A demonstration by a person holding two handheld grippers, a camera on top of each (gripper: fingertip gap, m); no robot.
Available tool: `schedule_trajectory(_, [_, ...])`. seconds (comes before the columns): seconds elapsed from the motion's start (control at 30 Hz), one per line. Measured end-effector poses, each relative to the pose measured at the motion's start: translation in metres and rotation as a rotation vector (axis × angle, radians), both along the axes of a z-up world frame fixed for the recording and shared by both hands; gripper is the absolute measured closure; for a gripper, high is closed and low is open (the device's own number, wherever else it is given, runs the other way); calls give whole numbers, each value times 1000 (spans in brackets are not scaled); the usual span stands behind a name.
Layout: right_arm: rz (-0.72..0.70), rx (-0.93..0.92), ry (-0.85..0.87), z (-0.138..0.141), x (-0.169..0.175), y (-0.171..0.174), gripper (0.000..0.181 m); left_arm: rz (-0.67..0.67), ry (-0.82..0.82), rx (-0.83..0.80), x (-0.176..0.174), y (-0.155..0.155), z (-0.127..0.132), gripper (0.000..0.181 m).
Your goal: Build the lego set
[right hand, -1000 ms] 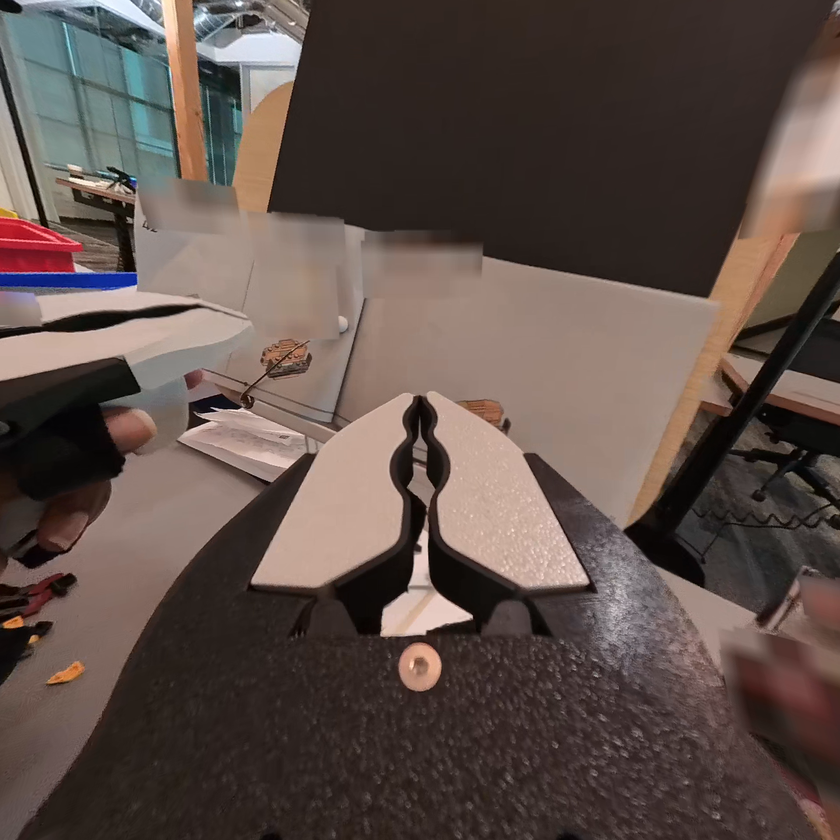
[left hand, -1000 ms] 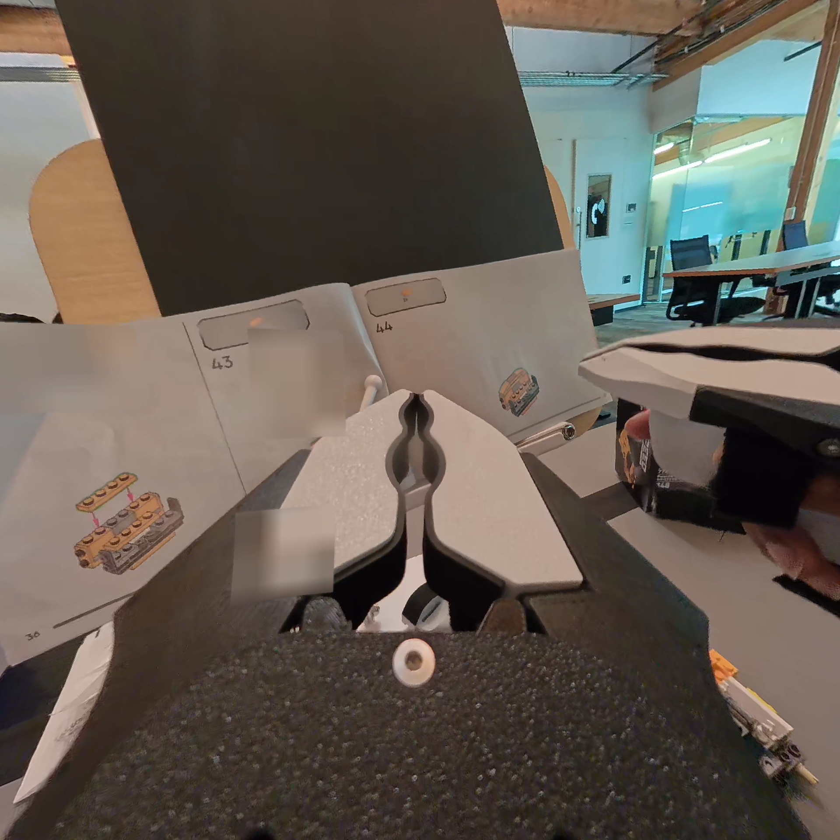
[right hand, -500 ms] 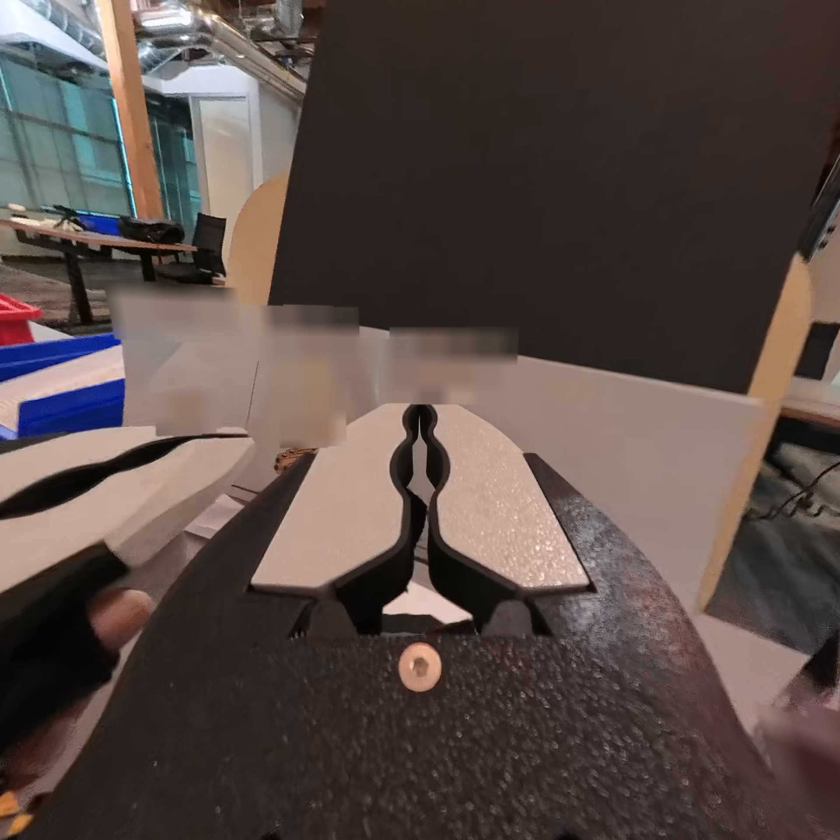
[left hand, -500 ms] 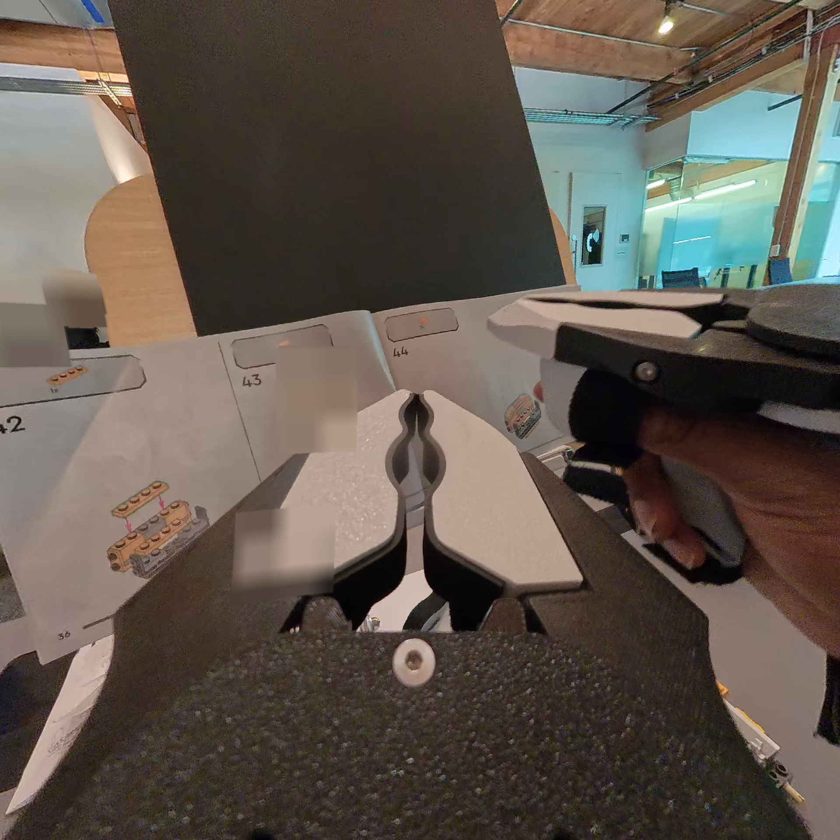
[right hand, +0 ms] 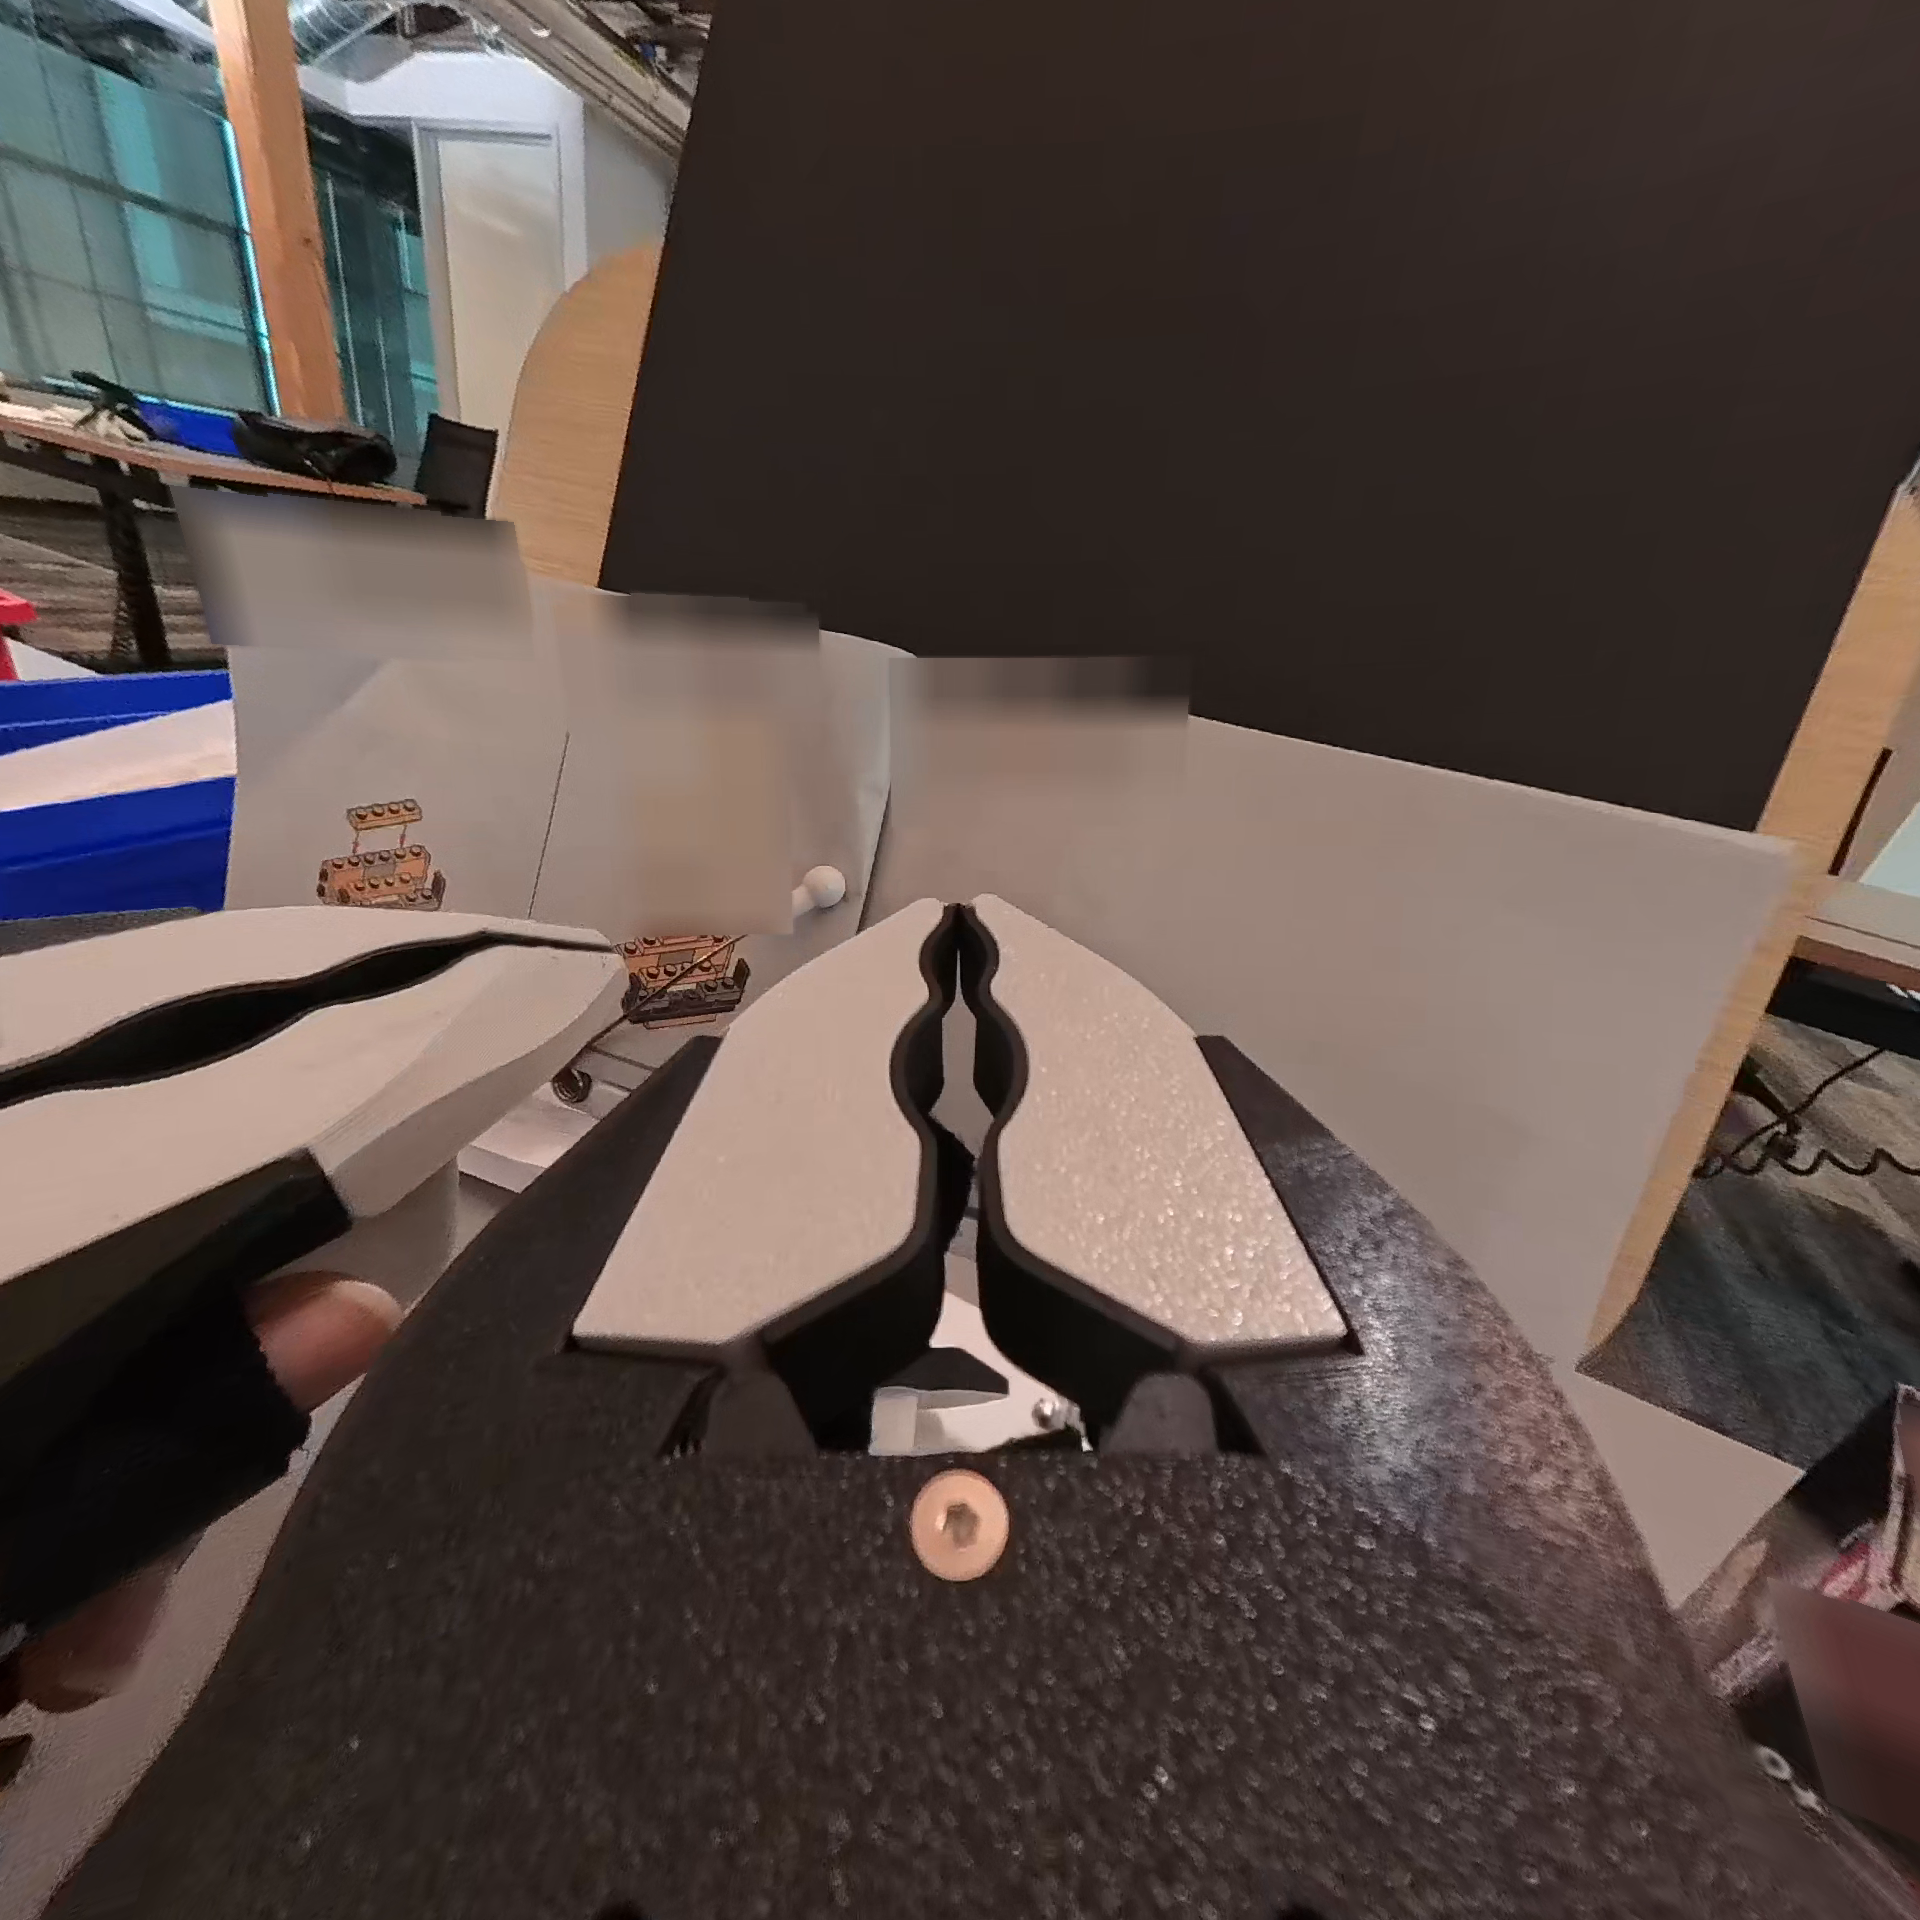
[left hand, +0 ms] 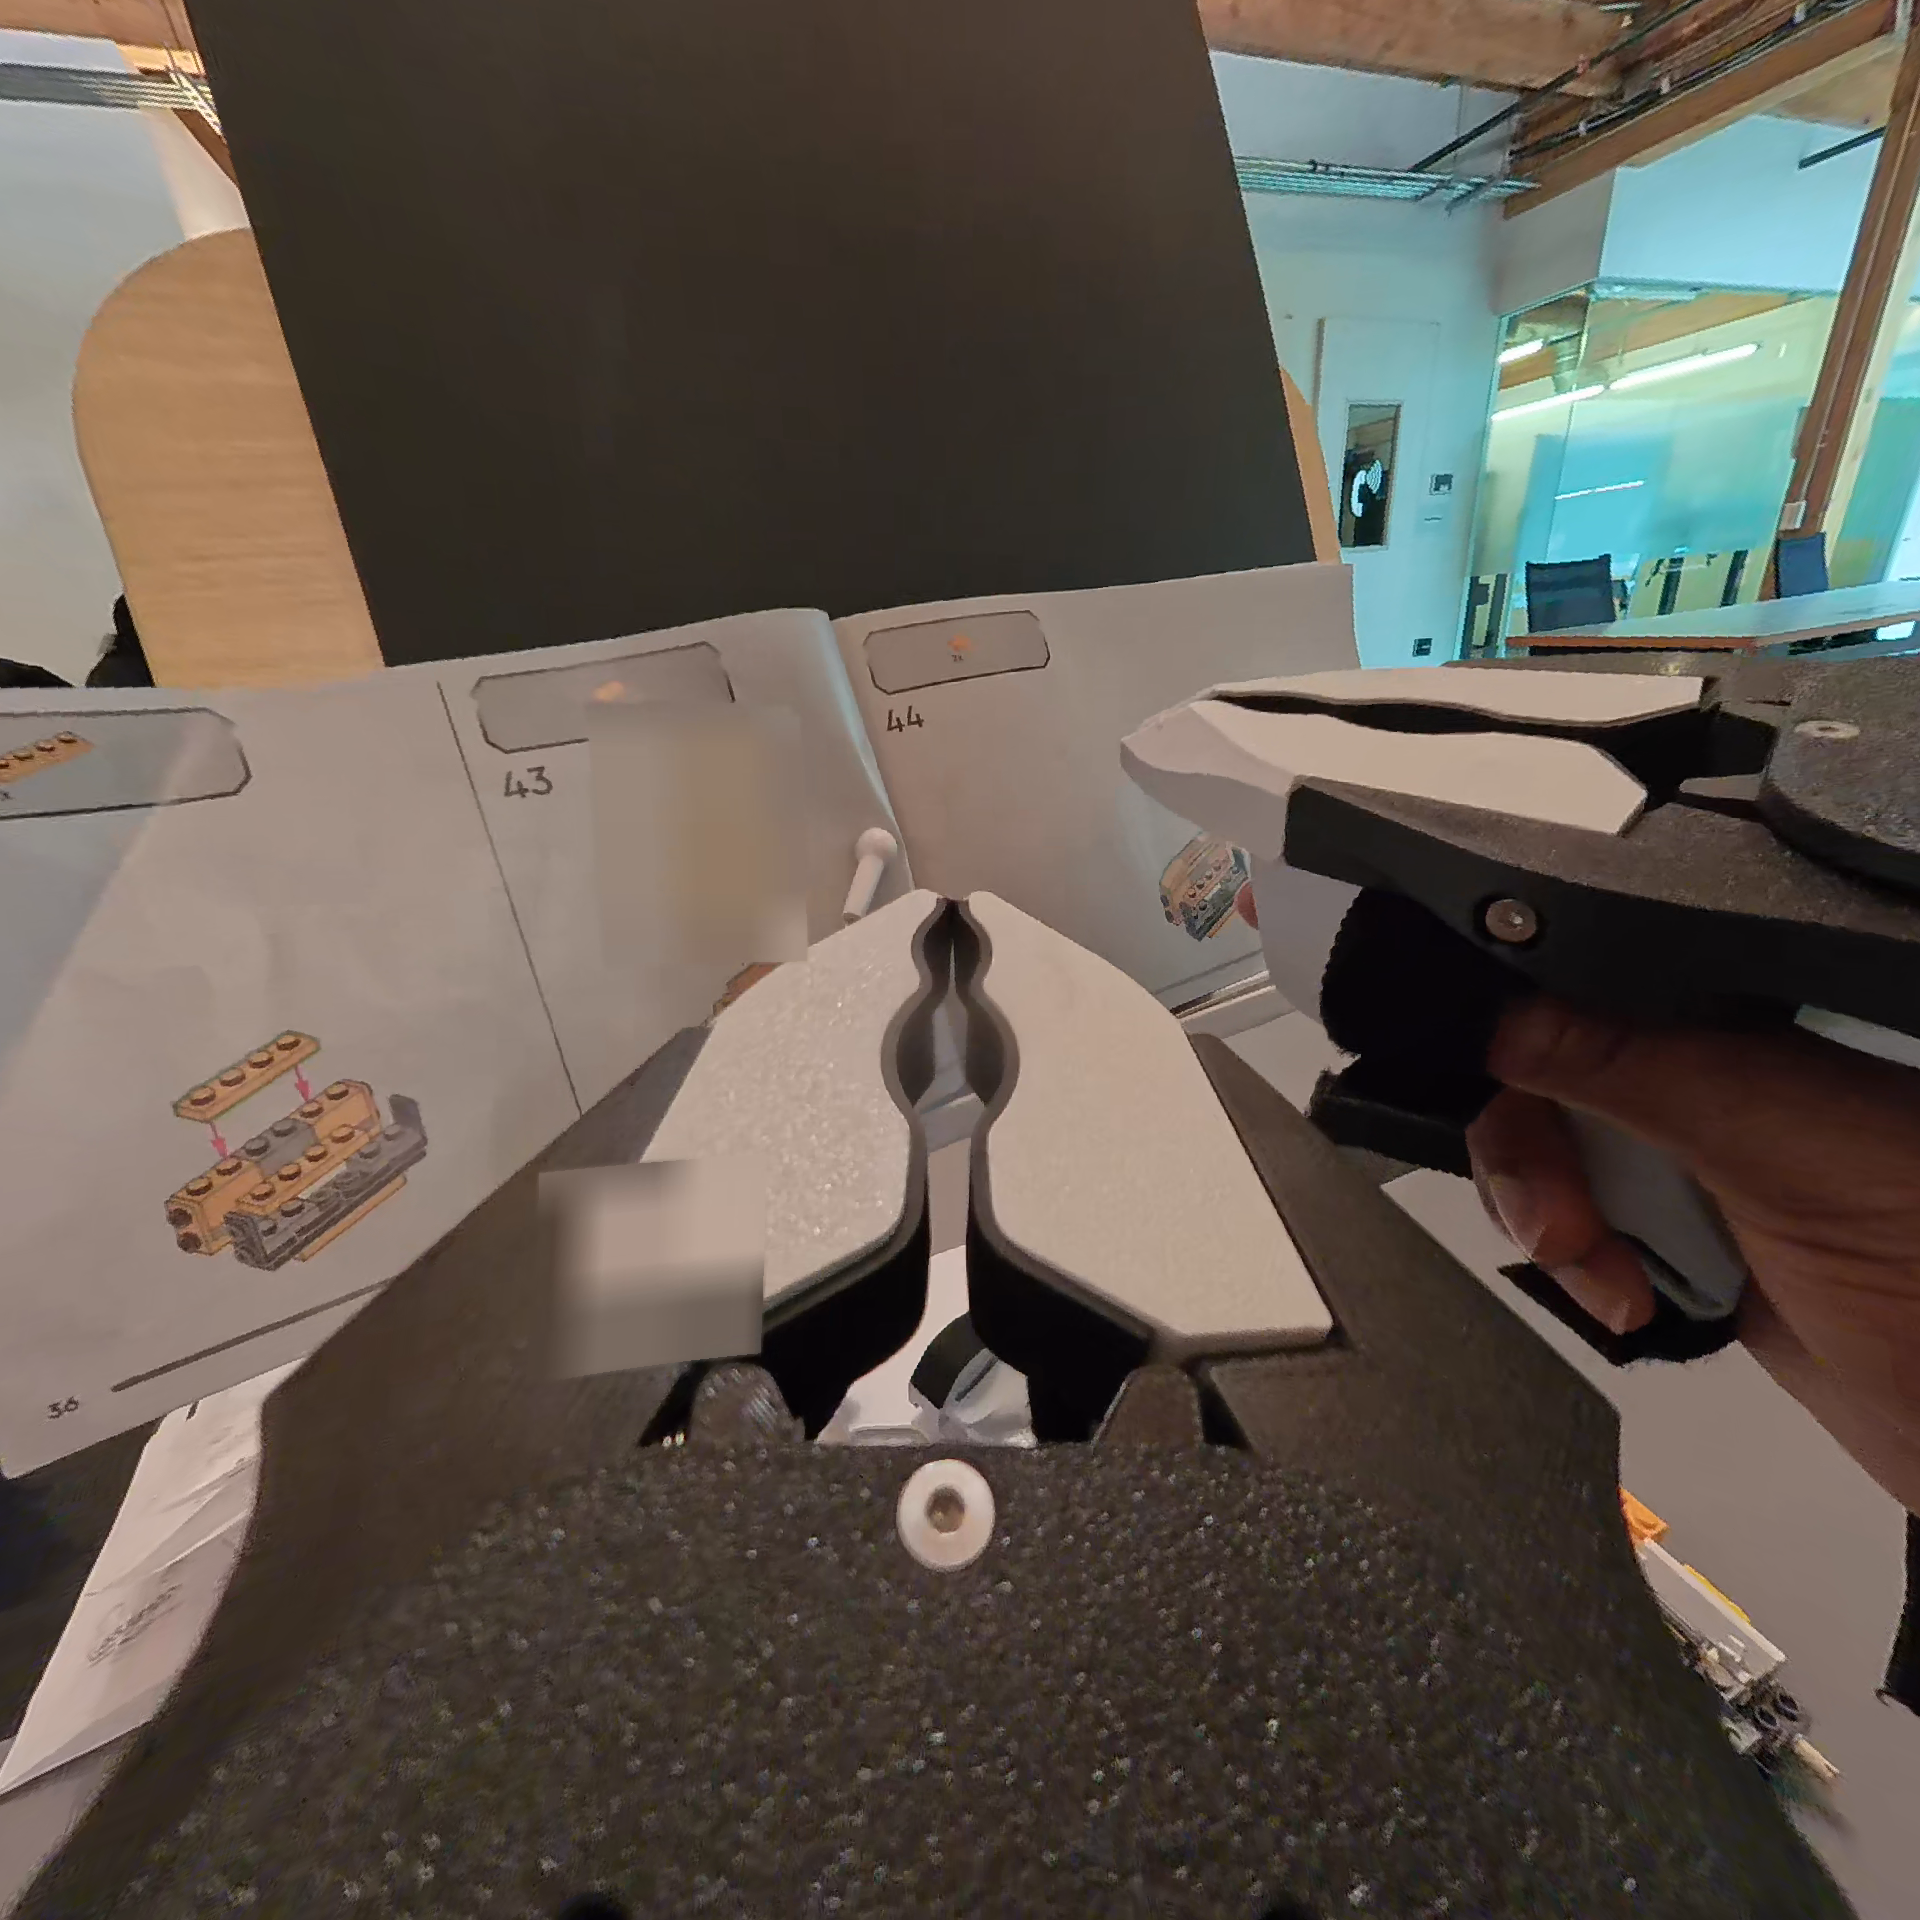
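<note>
My left gripper (left hand: 954, 906) is shut and empty, held up facing the open instruction booklet (left hand: 312, 935), which leans against a black board (left hand: 727, 312). My right gripper (right hand: 958, 912) is shut and empty too, facing the same booklet (right hand: 1351, 883). Each gripper shows in the other's view: the right one (left hand: 1153, 753) comes in from the right, the left one (right hand: 608, 951) from the left, both shut and side by side. A partly built lego piece (left hand: 1714, 1652), white with orange, lies on the table at the lower right of the left wrist view.
A loose white paper sheet (left hand: 135, 1590) lies under the booklet at the left. A blue bin (right hand: 104, 790) stands at the far left in the right wrist view. A grey table (left hand: 1455, 1330) carries it all. Office desks and chairs stand far behind.
Both grippers rose from low over the table and now face the booklet. The right gripper moved in close beside the left one. Both stayed shut.
</note>
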State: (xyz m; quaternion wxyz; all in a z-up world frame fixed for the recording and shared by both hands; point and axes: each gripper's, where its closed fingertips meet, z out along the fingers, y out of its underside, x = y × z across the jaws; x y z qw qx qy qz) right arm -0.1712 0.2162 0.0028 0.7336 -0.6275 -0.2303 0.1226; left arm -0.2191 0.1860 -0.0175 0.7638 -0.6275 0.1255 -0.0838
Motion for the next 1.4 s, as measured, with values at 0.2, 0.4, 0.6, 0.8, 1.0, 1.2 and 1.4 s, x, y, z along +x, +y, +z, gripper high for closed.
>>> schedule_trajectory(0.2, [7, -5, -11, -3, -1, 1, 181, -24, 3, -8, 5, 2, -6, 181])
schedule_trajectory(0.4, [25, -4, -9, -4, -3, 0, 181, 1, 28, -20, 4, 3, -10, 181])
schedule_trajectory(0.6, [25, -5, -6, -4, -1, 1, 180, -5, 24, -14, 5, 2, -9, 181])
schedule_trajectory(0.8, [13, 7, -5, -1, 3, 3, 181, -5, 22, -5, 5, 0, -5, 181])
schedule_trajectory(1.0, [4, 21, 18, 6, 12, 9, 181, -2, 15, 9, 3, -3, -1, 181])
schedule_trajectory(1.2, [52, 70, 49, 22, 4, -5, 181, -5, 21, 1, 5, -2, -4, 181])
schedule_trajectory(1.4, [36, 74, 16, 18, 3, -4, 181, -8, 21, -3, 6, -2, -6, 181])
